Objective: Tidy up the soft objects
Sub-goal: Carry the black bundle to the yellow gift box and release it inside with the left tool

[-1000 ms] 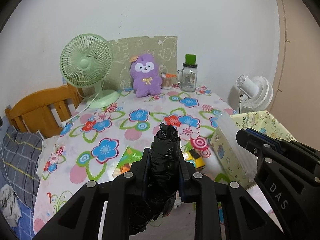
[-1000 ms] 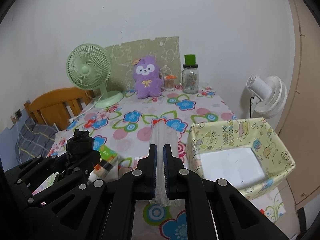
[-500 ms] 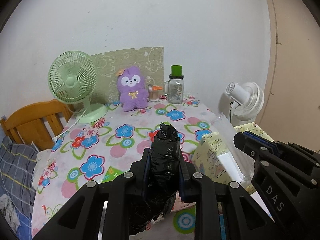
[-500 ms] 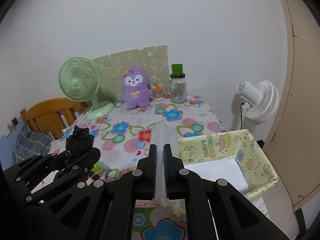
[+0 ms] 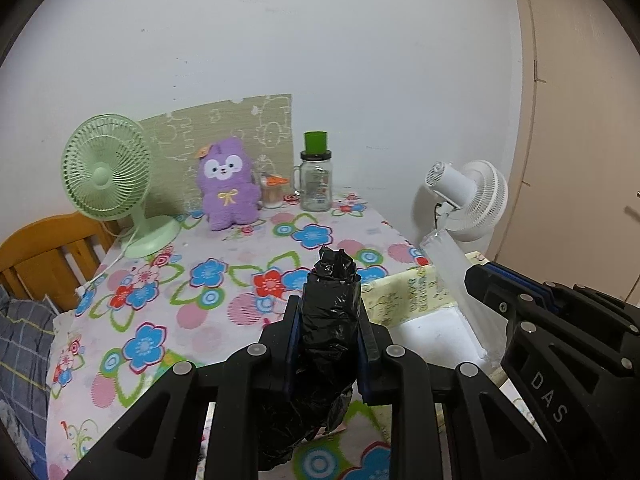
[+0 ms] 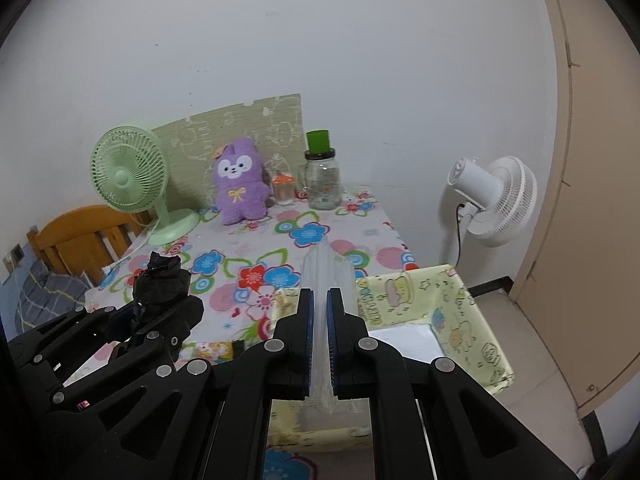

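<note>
My left gripper (image 5: 330,312) is shut on a roll of black plastic bags (image 5: 330,300), which sticks up between its pads; the same roll (image 6: 160,278) shows at the left of the right wrist view. My right gripper (image 6: 319,304) is shut on a clear plastic bag roll (image 6: 326,270), also seen in the left wrist view as a clear plastic strip (image 5: 452,264). A yellow fabric storage box (image 6: 460,312) with a white bottom sits at the table's right edge, below and right of both grippers. A purple plush toy (image 5: 228,184) stands at the back.
The table carries a floral cloth (image 5: 224,280). A green desk fan (image 5: 108,176), a glass jar with a green lid (image 5: 316,180) and a small orange-capped bottle (image 5: 274,192) line the back wall. A white floor fan (image 6: 492,200) stands right; a wooden headboard (image 5: 44,256) left. A small colourful packet (image 6: 212,350) lies near the box.
Both grippers have drawn back and shifted right with their rolls still held; the table objects look smaller and farther, and the yellow box now lies beneath the right gripper.
</note>
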Tool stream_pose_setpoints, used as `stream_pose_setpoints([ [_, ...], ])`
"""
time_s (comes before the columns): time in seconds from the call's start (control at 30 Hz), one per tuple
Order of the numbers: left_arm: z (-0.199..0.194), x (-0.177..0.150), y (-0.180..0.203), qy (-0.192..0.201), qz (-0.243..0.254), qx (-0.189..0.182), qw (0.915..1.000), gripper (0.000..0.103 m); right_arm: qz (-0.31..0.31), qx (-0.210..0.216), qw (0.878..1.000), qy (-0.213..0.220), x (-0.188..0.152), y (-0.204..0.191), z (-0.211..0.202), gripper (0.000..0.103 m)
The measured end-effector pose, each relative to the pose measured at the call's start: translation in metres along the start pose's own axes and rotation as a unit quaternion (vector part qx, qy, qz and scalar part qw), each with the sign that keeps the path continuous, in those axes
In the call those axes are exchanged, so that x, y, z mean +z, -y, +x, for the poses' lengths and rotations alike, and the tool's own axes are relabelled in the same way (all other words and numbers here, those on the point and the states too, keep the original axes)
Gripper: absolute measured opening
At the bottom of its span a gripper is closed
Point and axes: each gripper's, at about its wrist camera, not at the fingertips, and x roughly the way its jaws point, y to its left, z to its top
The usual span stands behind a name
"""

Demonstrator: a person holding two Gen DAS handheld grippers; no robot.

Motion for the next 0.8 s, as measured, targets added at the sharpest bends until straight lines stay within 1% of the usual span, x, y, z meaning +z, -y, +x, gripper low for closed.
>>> stream_pose_setpoints([
  [0.13,0.009,0.004,0.011,-0.009,0.001,-0.019,0.9998,0.022,-0.001,-0.008,1.0,-0.002,0.003,0.013,0.002,0.009],
  [0.47,0.03,0.011,0.035,-0.022,0.007,-0.035,0.9991,0.022,-0.001,-0.024,1.0,-0.005,0.006,0.041,0.01,0.009],
  [0.8,0.053,0.013,0.058,-0.04,0.021,-0.051,0.9977,0.023,0.01,-0.038,0.999,-0.019,0.004,0.065,0.024,0.009],
])
